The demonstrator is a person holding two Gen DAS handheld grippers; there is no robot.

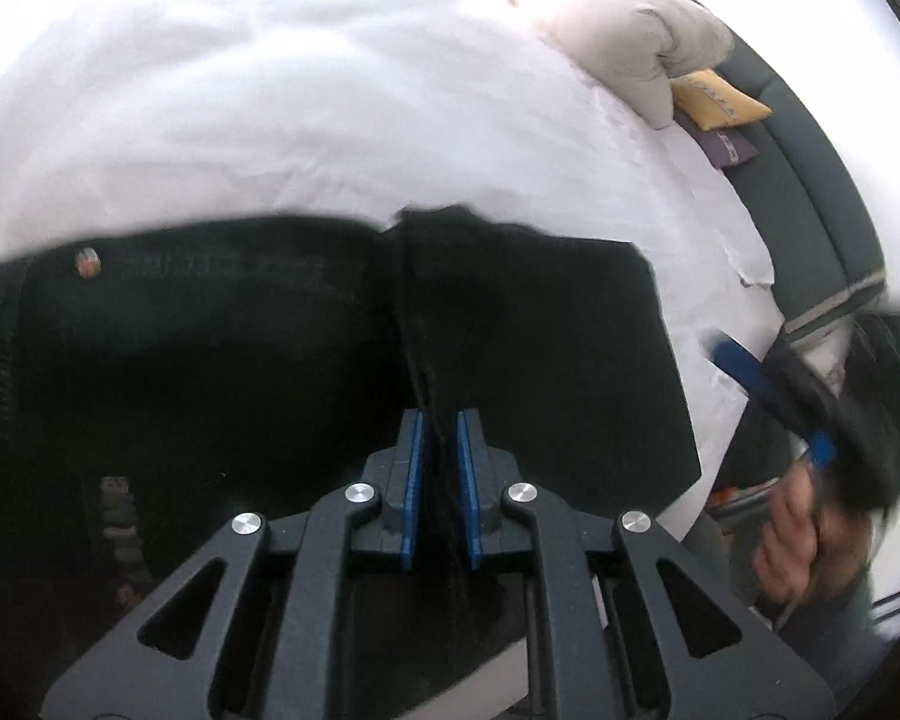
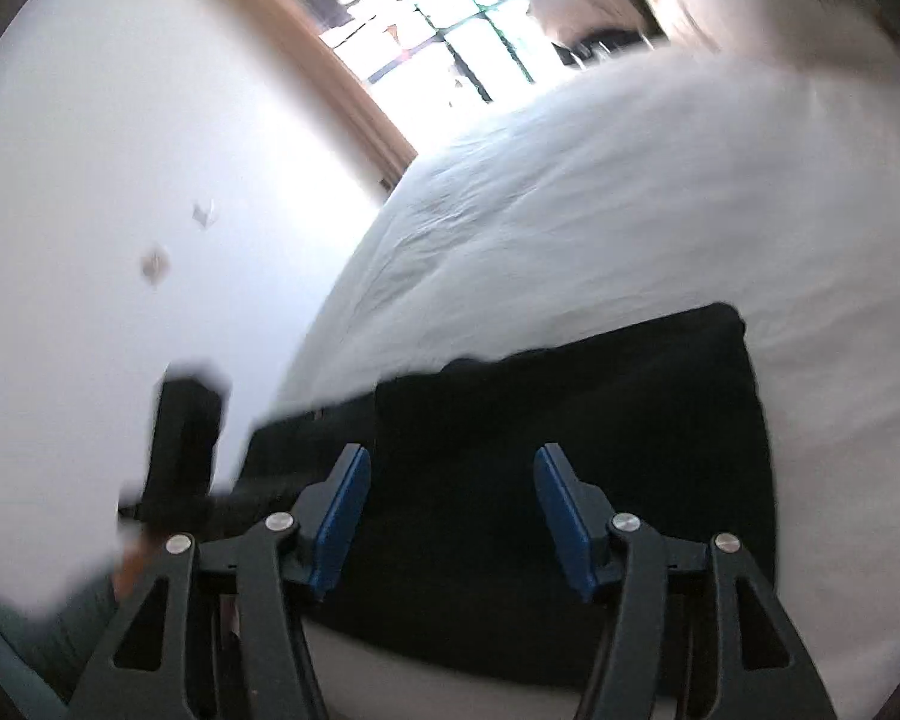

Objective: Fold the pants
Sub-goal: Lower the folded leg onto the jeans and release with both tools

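On the far left of the left wrist view, the black pants (image 1: pixel 210 360) are lying spread across the white bed sheet (image 1: pixel 270 120), a small round button (image 1: pixel 87 261) showing near their upper edge. Moving toward the middle, a raised ridge of the dark cloth is running down into the left gripper (image 1: pixel 441 480), whose blue pads (image 1: pixel 414 480) are standing nearly together and pinching that fold between them. Further right, pale pillows (image 1: pixel 618 54) and a yellow cushion (image 1: pixel 720 99) are sitting at the bed's far corner, and at the right edge a hand (image 1: pixel 810 534) is carrying the right gripper (image 1: pixel 768 396), blurred and off the cloth. In the right wrist view that gripper (image 2: pixel 453 516) is hanging over the pants (image 2: pixel 570 450) with its jaws standing well apart and nothing between them; the window (image 2: pixel 450 18) is glowing beyond the bed. Judging by this, a fold is in progress: the left side is holding a pinched crease while the right side is free. The next move probably calls for the right gripper to come down onto an edge of the fabric, close on it, and then for both to carry the cloth over together, keeping the layers aligned.
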